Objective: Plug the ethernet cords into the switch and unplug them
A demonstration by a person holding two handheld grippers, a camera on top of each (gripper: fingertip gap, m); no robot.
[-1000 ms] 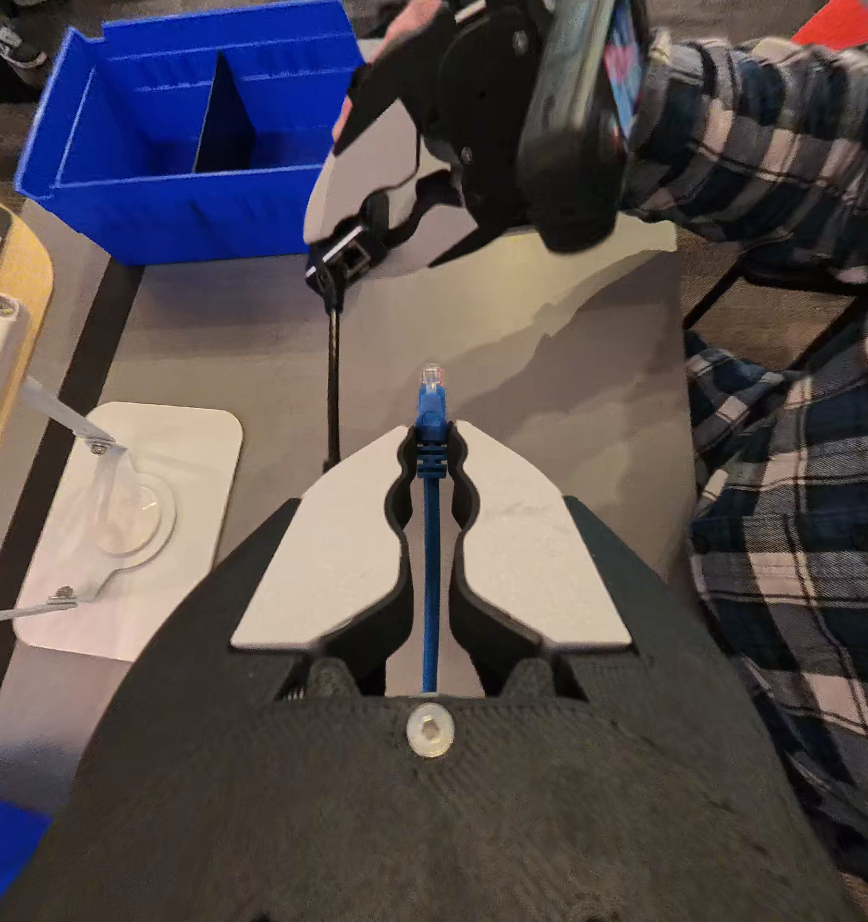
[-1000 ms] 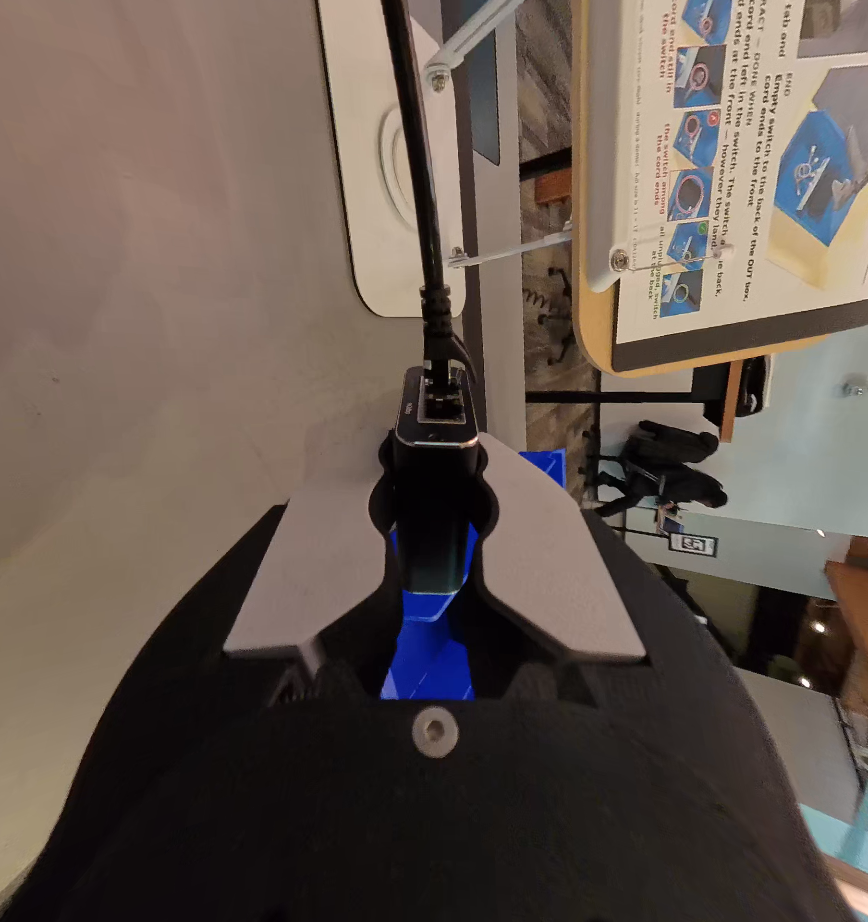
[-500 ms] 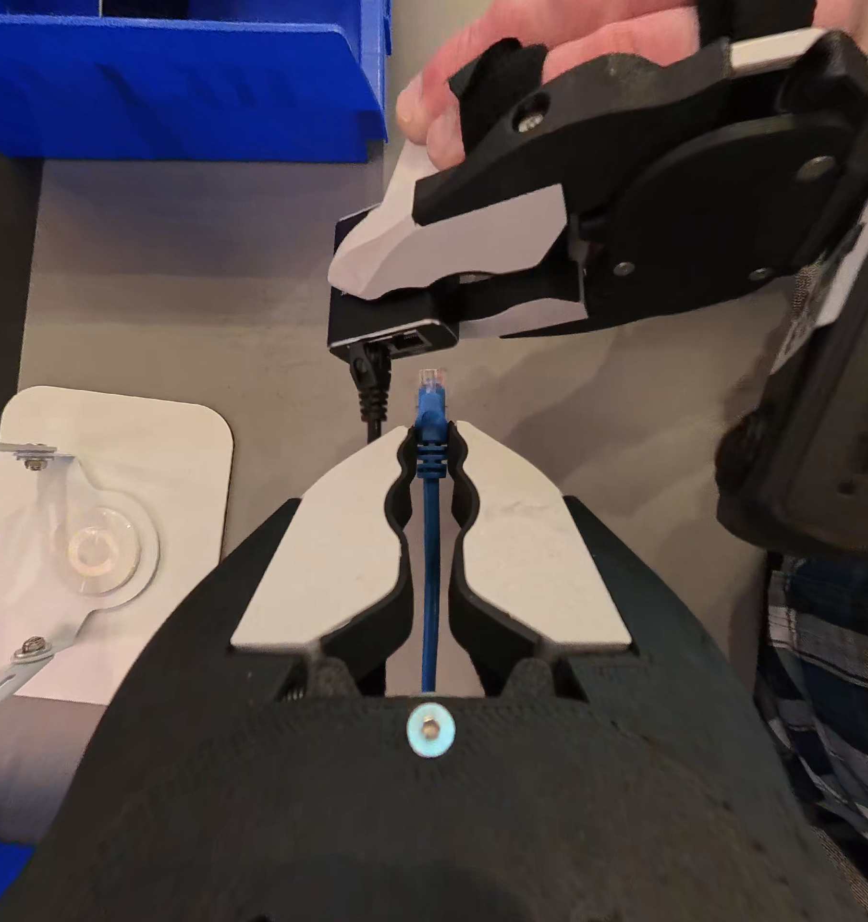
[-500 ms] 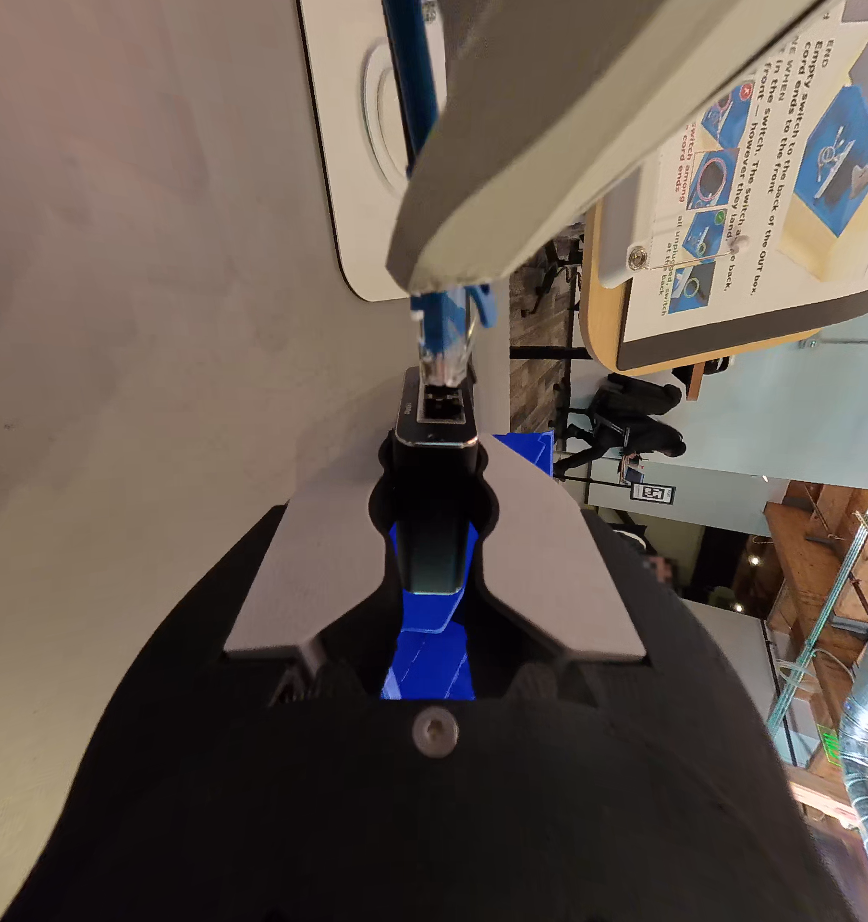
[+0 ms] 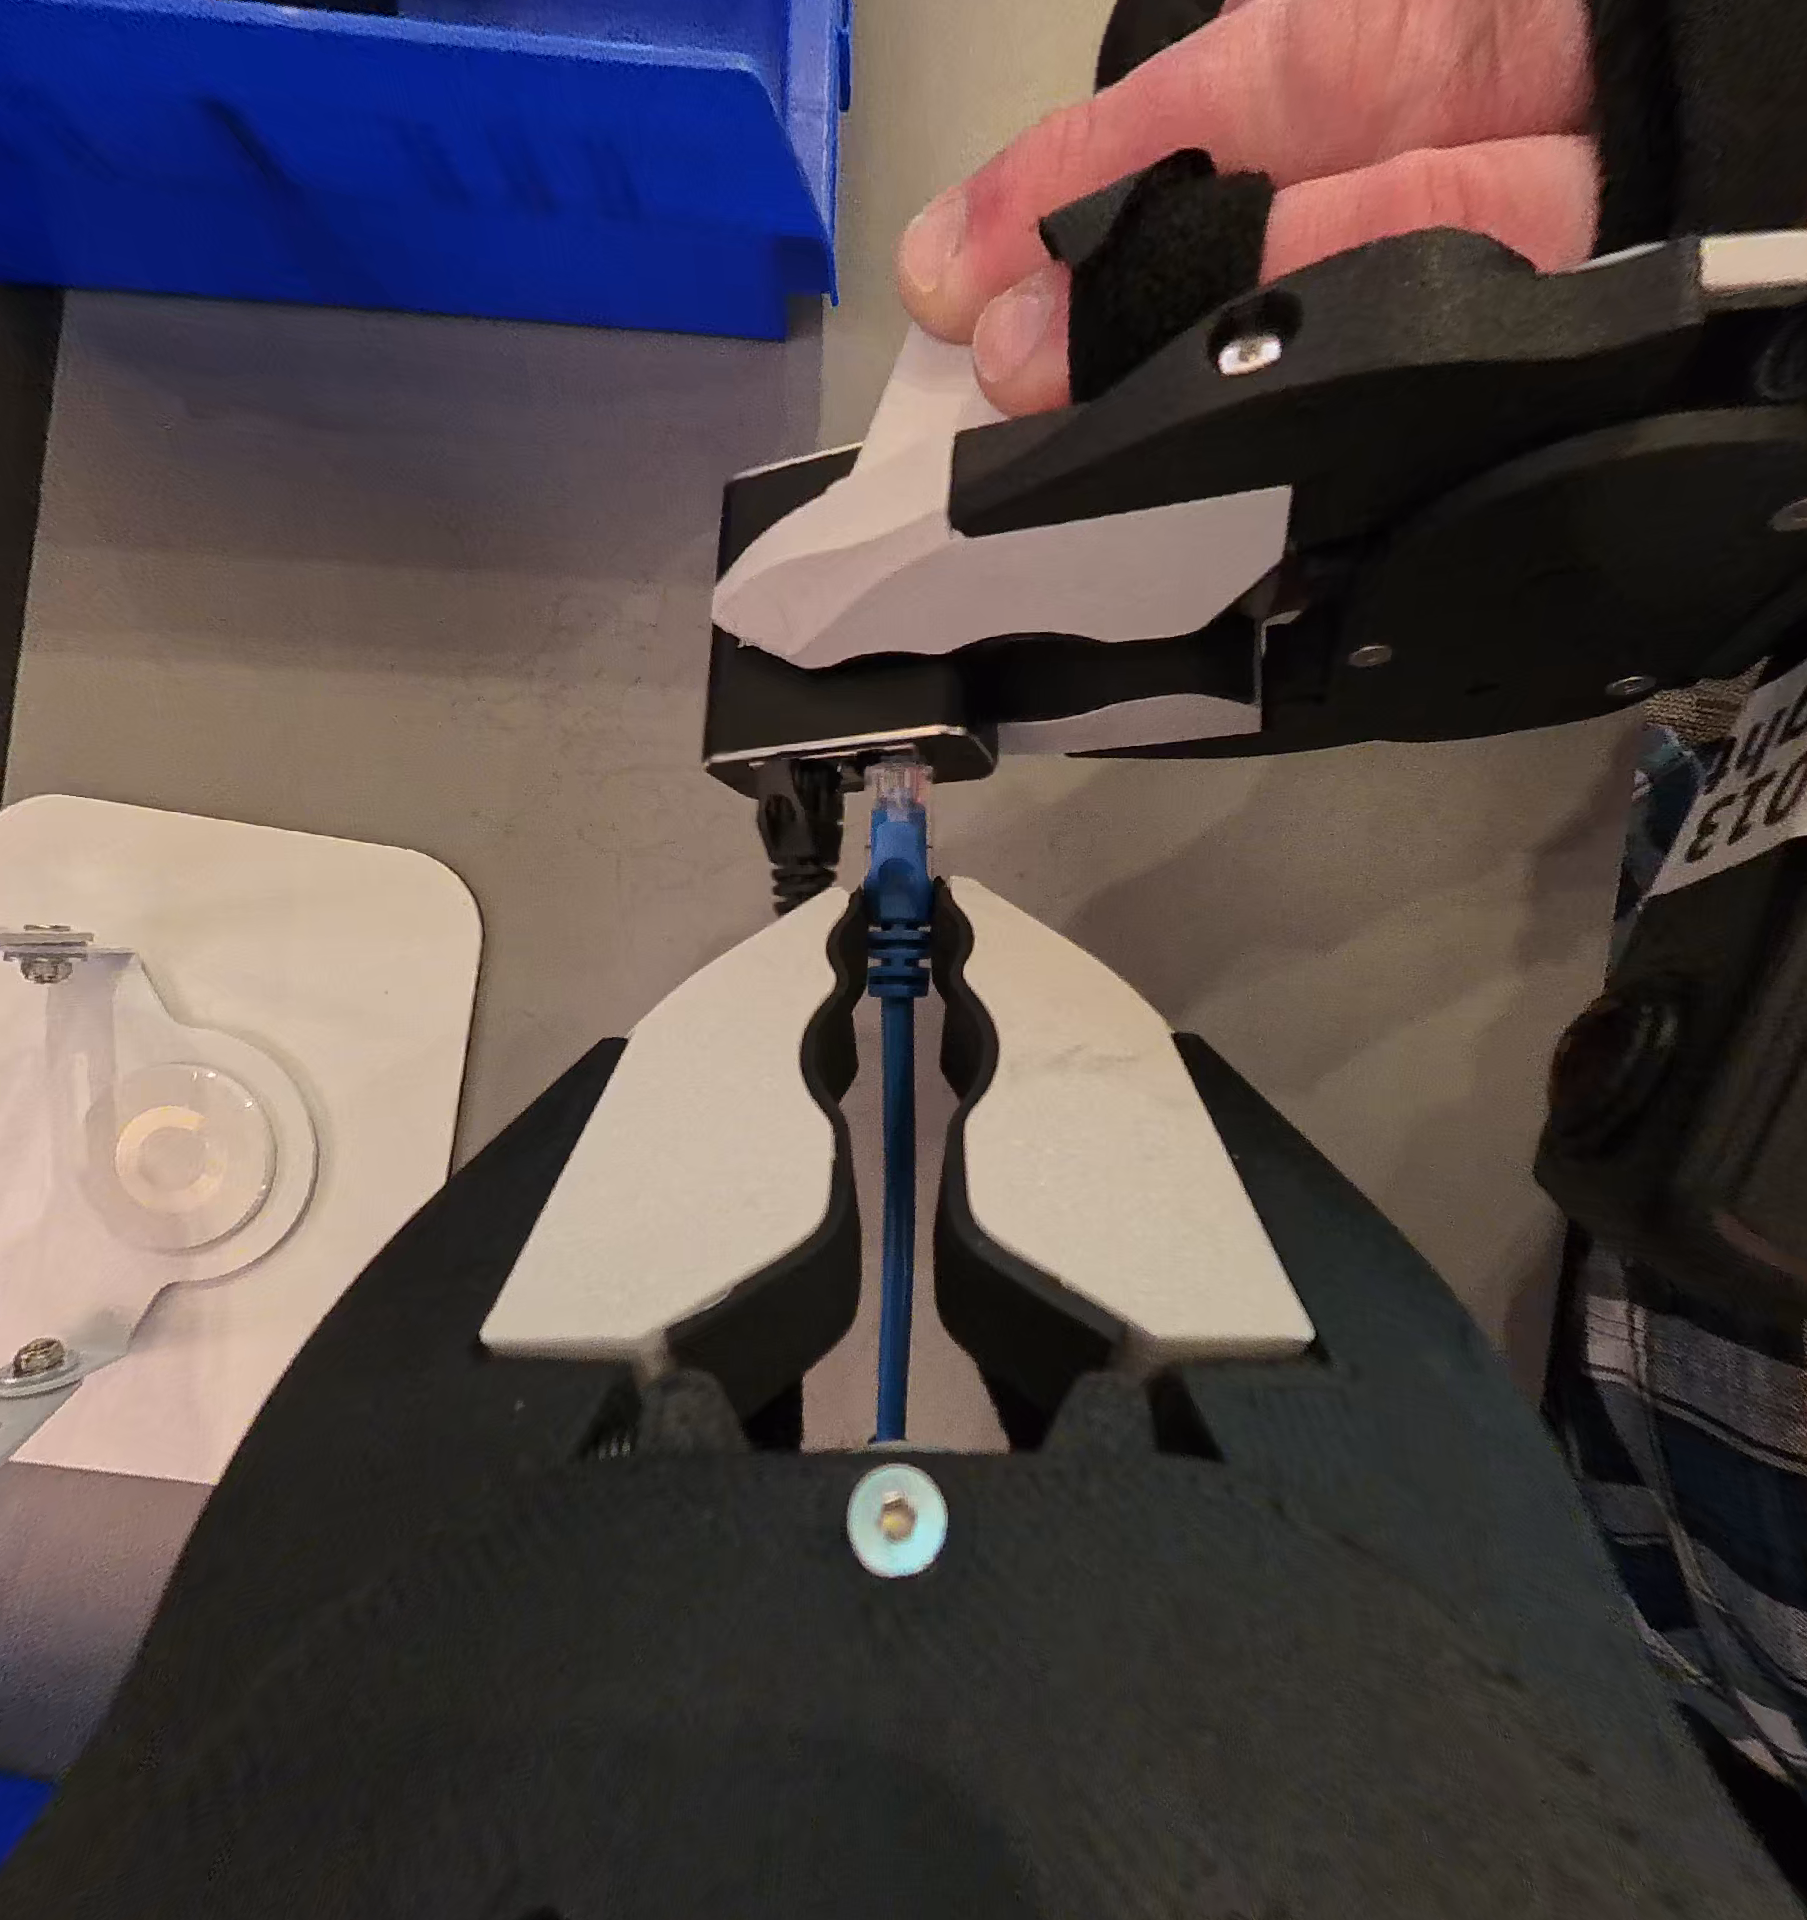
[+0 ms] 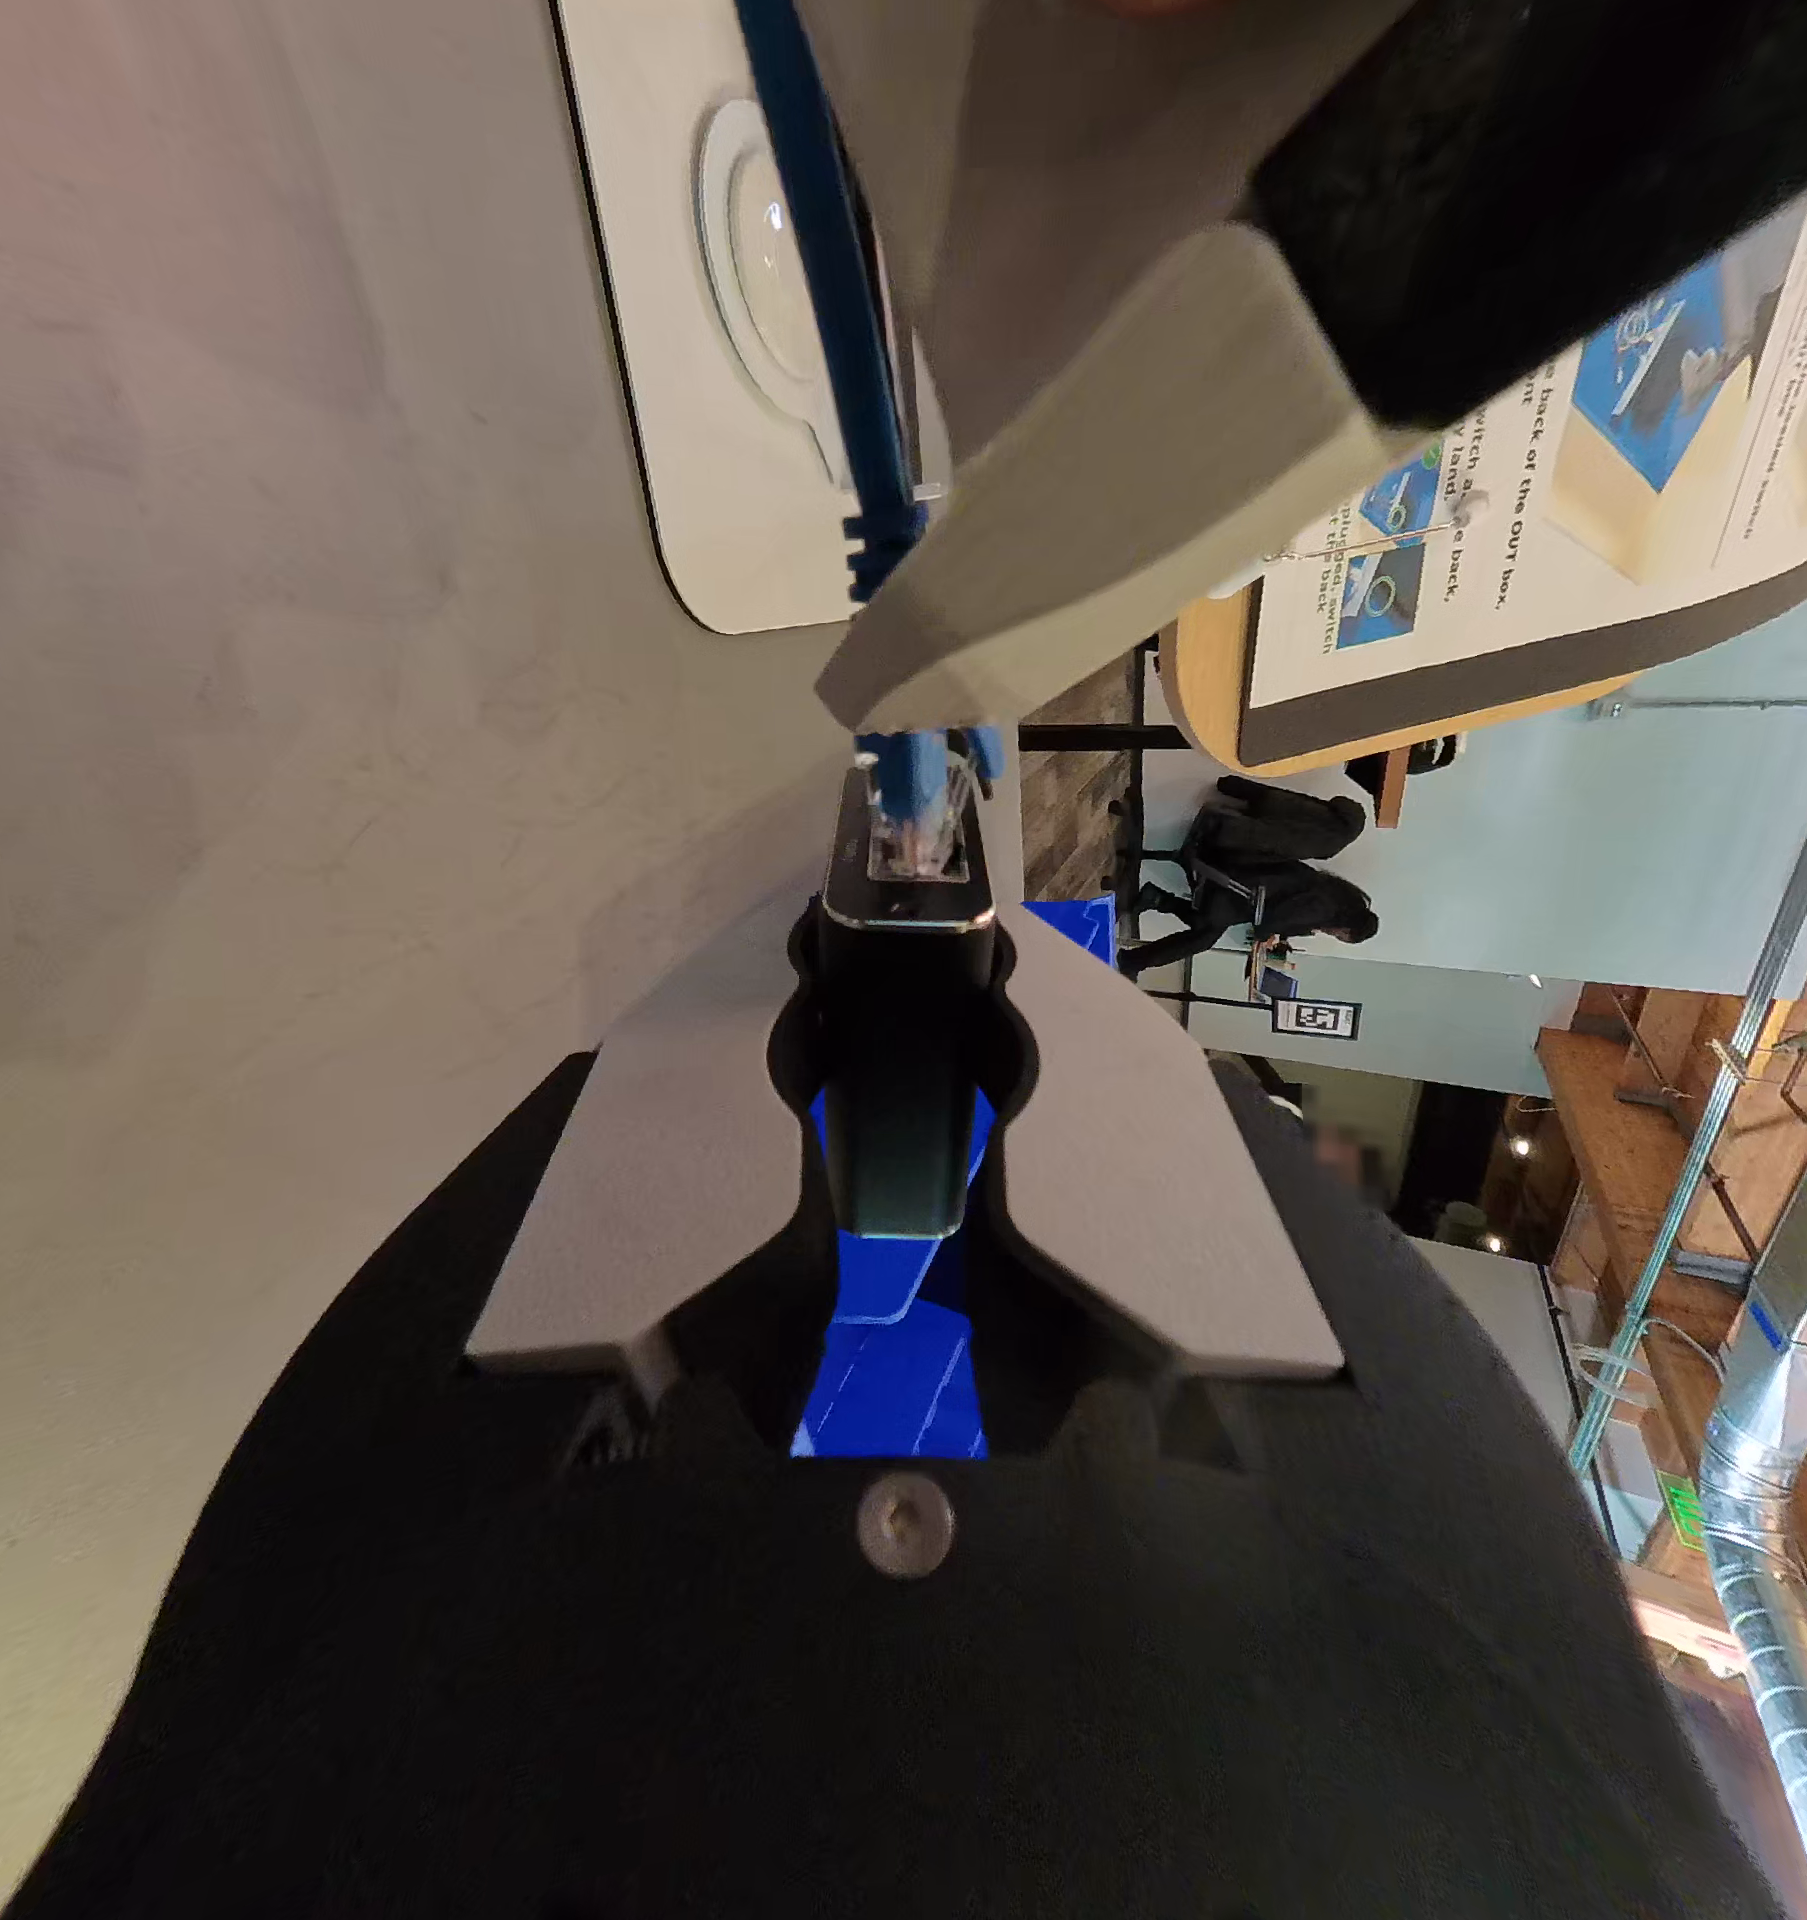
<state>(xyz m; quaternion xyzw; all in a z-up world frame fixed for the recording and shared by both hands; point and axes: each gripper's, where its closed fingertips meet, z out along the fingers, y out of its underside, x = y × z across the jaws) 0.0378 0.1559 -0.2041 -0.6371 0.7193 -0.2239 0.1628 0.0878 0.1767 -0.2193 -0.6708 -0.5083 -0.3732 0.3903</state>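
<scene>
We start at the left gripper (image 5: 901, 914): its 2 pale fingers (image 5: 1034, 1039) are pinched on the ribbed boot of the blue ethernet cord (image 5: 894, 1195), pads pressed to both sides, w/ the clear plug tip (image 5: 897, 779) sticking out ahead and just entering a port on the switch (image 5: 837, 707). The right gripper (image 6: 904, 935) is clamped on that switch (image 6: 899, 1060) across its narrow sides, holding it up off the table (image 5: 463, 582) w/ the port face turned toward the plug; a hand (image 5: 1242, 177) works it from the upper right. A black cord (image 5: 797, 831) already sits in the neighbouring port. We judge the cord light and floppy along its length – so the boot right behind the plug is the place to hold, where it's stiff enough to push straight. The plug is hard clear plastic w/ a thin latch tab, prob the fragile bit; any tilt could jam or bend it. The switch looks like a small rigid black box, smooth and glossy w/ a bright metal rim, so it may slip under push force unless gripped square. Further out – a matte grey tabletop, a white rounded plate (image 5: 213, 987) w/ a clear disc at left, and a blue plastic bin (image 5: 390, 156) behind.
</scene>
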